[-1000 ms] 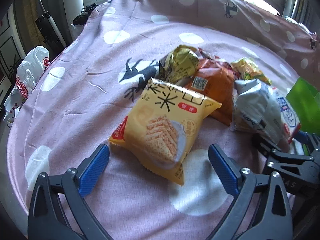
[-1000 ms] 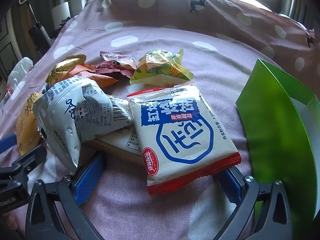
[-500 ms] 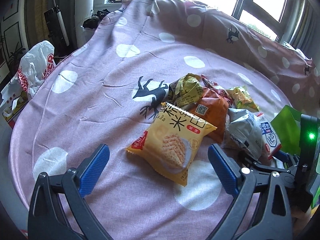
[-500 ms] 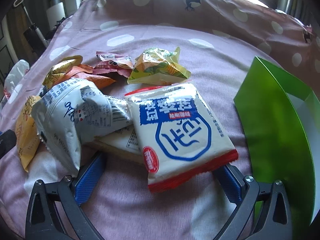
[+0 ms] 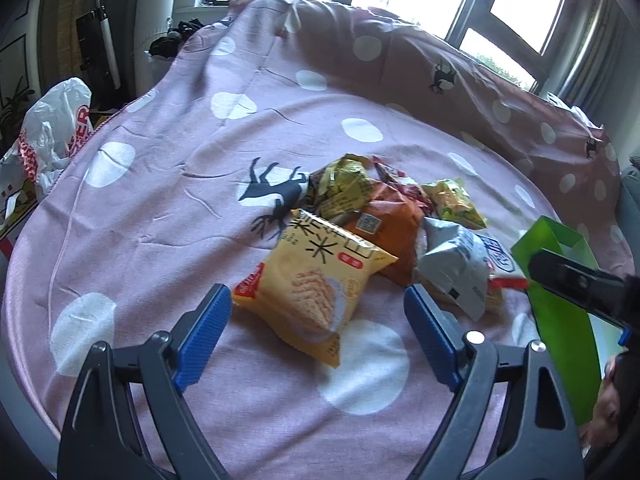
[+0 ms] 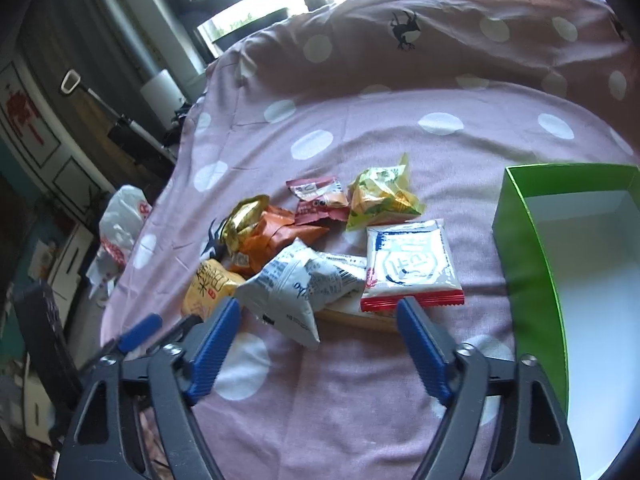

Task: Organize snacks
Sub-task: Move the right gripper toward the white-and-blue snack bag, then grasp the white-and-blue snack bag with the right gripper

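Observation:
Several snack packets lie in a heap on the pink spotted cloth (image 5: pixel 168 208). A yellow cracker packet (image 5: pixel 312 280) lies nearest my open, empty left gripper (image 5: pixel 318 312). An orange packet (image 5: pixel 386 228), a gold packet (image 5: pixel 340 188) and a grey packet (image 5: pixel 456 268) lie behind it. My right gripper (image 6: pixel 320 316) is open and empty, raised above the grey packet (image 6: pixel 296 292) and a white and blue packet (image 6: pixel 410 268). A green box (image 6: pixel 524 276) with a white inside stands open at the right.
The cloth covers a round table and rises over something at the back (image 6: pixel 440 44). A white and red plastic bag (image 5: pixel 44 140) hangs past the table's left edge. Windows are behind. The right gripper's body (image 5: pixel 580 284) shows at the left wrist view's right.
Both grippers have risen and pulled back from the packets, so the heap looks smaller. The right gripper has moved up most, and the box's white inside now shows.

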Available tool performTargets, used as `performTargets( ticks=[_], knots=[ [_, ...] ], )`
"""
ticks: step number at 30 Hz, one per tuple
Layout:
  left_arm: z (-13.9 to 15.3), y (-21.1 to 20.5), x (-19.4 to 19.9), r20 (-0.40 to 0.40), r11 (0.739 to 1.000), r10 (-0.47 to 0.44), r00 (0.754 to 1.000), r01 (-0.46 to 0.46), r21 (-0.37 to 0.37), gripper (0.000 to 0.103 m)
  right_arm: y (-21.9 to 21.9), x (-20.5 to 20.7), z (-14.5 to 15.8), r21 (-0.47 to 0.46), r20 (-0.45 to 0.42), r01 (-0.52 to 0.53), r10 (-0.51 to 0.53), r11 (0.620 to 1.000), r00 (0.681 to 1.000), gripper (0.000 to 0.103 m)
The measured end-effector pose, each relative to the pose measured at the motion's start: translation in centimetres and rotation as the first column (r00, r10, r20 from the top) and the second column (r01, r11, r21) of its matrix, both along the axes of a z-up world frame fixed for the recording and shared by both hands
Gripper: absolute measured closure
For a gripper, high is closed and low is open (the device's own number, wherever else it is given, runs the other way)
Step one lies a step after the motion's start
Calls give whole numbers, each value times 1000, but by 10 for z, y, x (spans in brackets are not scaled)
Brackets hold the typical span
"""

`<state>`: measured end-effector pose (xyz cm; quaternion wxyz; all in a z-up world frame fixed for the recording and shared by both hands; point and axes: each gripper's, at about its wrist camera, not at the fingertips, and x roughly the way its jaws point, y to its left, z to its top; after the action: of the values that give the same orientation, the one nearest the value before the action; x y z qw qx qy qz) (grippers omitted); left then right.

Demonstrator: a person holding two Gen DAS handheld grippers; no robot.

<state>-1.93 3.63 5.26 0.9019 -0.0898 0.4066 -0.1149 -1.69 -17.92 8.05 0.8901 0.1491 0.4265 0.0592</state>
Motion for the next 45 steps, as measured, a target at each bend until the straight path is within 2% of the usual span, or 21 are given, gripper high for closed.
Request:
performTargets(
  ticks=[2, 3, 8, 10, 14, 18, 22, 25, 28, 31, 37, 40, 42, 45],
  knots=[
    [1, -5, -1, -1, 999, -21, 1000, 21, -26, 22, -5, 6, -3, 10, -24, 14, -13, 1000, 1000, 44],
    [2, -7, 0, -5, 998, -36, 999, 35, -46, 23, -6, 9, -5, 19, -32, 15, -14, 1000, 999, 45],
    [5, -25, 7, -31, 991, -80, 996, 76, -107, 34, -17, 31, -9, 110, -97, 18, -7, 994, 995, 45],
    [6, -34, 13, -64, 991, -91, 994, 84, -102, 38, -16, 42, -6, 123, -109, 5, 9, 992, 994, 45],
    [6, -52, 18, -113, 992, -88, 990, 77, -102, 47, -4, 76, 1, 100, -124, -69, 81, 993, 989, 45],
    [-2, -69, 22, -149, 988, -94, 984, 74, -135, 54, 13, 103, -18, 97, -197, -155, 171, 983, 965, 45],
    [-7, -75, 24, -159, 974, -137, 978, 104, -201, 54, 18, 106, -39, 106, -265, -209, 230, 972, 937, 44],
    [-11, -74, 24, -158, 968, -144, 977, 105, -230, 52, 17, 97, -44, 91, -264, -220, 237, 971, 935, 43],
    [-16, -75, 24, -180, 951, -185, 966, 131, -279, 60, 16, 89, -43, 116, -264, -219, 242, 969, 934, 43],
    [-18, -80, 17, -177, 966, -185, 967, 145, -215, 60, 18, 79, -43, 137, -259, -238, 267, 962, 928, 43],
    [-28, -79, 13, -180, 965, -206, 962, 168, -202, 62, 24, 67, -46, 99, -235, -242, 259, 965, 937, 43],
    [-29, -80, 9, -181, 969, -210, 961, 180, -168, 62, 30, 61, -49, 99, -231, -279, 294, 955, 927, 48],
    [-26, -82, 3, -167, 973, -211, 963, 190, -134, 63, 30, 56, -48, 95, -218, -271, 286, 958, 933, 53],
    [-17, -84, -7, -124, 973, -220, 968, 208, -99, 63, 30, 43, -36, 87, -168, -265, 276, 960, 946, 54]
  ],
)
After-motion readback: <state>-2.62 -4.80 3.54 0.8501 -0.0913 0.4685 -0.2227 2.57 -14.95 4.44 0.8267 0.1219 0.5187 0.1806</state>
